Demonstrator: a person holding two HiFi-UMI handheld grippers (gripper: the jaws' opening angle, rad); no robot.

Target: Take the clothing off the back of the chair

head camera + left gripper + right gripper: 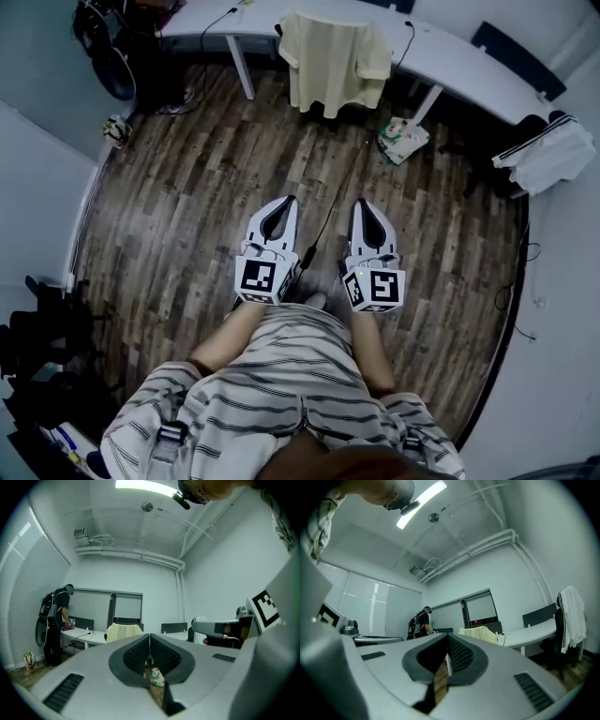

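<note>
- So, both tools are held out side by side over the wood floor (178, 187), pointing level at the far end of the room.
- The left hand-held gripper (287, 204) has its jaws pressed together with nothing in them. Its own view only shows a bit of floor through the slit under them.
- Same deal with the right hand-held gripper (361, 204): jaws closed right up, empty.
- The clothing here is a pale yellow shirt (333, 58) draped over the back of a chair that's pushed up to the long white surface (469, 66). It hangs down with a sleeve flopping out on each side, and the chair under it is pretty much covered.
- The shirt sits straight ahead, roughly in line with the gap between the two grippers and well apart from both. Nothing is touching it.
- A patterned bag (403, 139) sits on the floor just right of the shirt, near a leg of the surface.
- A thin dark cable (330, 202) runs along the floor between the grippers toward the surface.
- Off to the right, a white top with dark stripes (548, 155) is draped over something dark.
- Another person (58, 616) in dark clothes with a backpack stands at the far left end of the surface.
</note>
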